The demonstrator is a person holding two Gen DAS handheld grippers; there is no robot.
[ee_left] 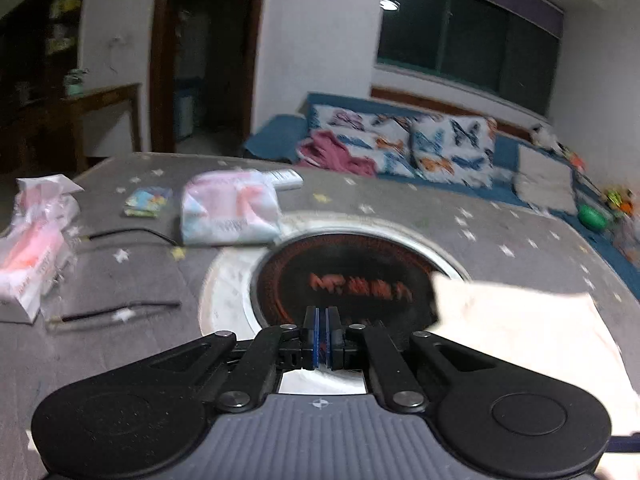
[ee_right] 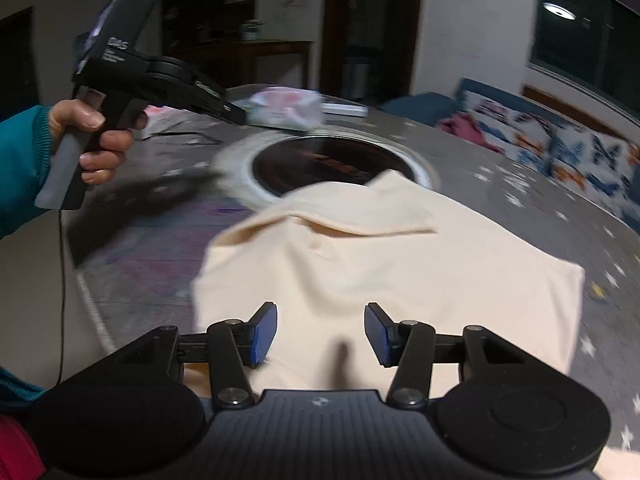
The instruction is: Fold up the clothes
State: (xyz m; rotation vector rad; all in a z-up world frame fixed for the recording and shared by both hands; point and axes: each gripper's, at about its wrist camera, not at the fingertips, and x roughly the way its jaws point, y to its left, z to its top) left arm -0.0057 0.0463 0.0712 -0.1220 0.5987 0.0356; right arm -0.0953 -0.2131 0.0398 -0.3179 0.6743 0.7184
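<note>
Round table, covered with a grey cloth printed with small white and yellow stars. Centre: a black circular hob with orange lettering, set in a white ring.
On the cloth:
- cream collared shirt, laid flat on the near side, collar reaching the hob's rim
- pastel tissue pack, just beyond the hob
- white flat box behind it
- small colourful packet
- pink-and-white plastic bags, at the left edge
- two thin black cables
</note>
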